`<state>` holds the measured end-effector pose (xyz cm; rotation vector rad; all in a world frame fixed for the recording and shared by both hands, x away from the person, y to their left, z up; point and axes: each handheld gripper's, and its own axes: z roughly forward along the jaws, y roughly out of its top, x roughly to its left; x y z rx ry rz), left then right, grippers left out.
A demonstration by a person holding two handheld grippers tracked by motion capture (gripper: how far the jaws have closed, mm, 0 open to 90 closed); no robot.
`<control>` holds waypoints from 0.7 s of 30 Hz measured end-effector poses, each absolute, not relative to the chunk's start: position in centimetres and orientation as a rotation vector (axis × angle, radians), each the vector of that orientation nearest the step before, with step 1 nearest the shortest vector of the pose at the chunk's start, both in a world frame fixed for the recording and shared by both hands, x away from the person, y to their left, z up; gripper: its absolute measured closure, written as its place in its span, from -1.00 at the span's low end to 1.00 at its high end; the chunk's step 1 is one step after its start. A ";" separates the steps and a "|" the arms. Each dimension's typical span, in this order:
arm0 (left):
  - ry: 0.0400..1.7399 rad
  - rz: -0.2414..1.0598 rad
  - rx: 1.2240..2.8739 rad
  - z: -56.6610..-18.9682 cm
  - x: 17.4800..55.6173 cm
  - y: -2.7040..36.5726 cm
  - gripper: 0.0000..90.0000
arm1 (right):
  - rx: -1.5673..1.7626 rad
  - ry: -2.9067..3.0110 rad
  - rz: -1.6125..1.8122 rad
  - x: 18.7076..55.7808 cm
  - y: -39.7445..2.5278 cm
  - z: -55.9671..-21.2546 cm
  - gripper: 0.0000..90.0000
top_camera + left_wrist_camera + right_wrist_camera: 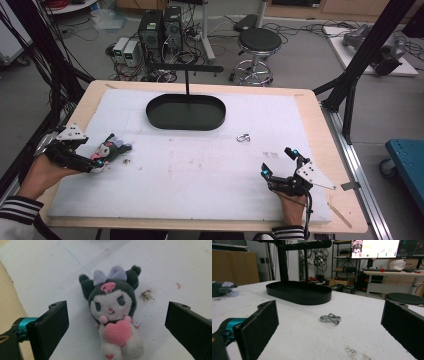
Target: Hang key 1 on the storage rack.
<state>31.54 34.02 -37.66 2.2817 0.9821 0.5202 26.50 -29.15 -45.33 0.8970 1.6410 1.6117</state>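
Left hand-held gripper (116,322) released, jaws wide apart w/ plush (113,312) lying between them on white surface (200,170), untouched. Black tray (186,112) mid-back. Ring (330,318) right of centre. Right hand-held gripper (280,162) released, nothing held.

plush toy (112,312): soft fuzzy cloth, matt; dark hood, white face, pink fleecy heart, lilac cloth bow
left gripper (116,326): jaws of matt black plastic with flat, finely grained pads; a glossy teal metal part behind one jaw
right gripper (329,327): the same matt black jaws, the pads rough like fine foam; teal anodised metal at the base
metal ring (330,318): polished silver metal, shiny, smooth
tray (186,113): black, smooth, dull sheen, looks like painted metal or plastic
mat (200,170): white, matt, slightly grainy sheet, with smudges and brown specks
table (310,107): pale wood, smooth, matt edge
stool (259,40): black padded seat, chromed shiny metal base
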 end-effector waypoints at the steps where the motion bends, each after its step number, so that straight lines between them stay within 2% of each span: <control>1: 0.986 0.520 2.294 -37.7 31.6 34.1 -0.88 | 0.897 1.641 1.612 26.5 -29.2 -45.3 -0.99; 21: 1.117 0.441 2.422 -39.6 32.9 33.8 -0.87 | 0.900 1.643 1.612 26.5 -29.1 -45.3 -0.99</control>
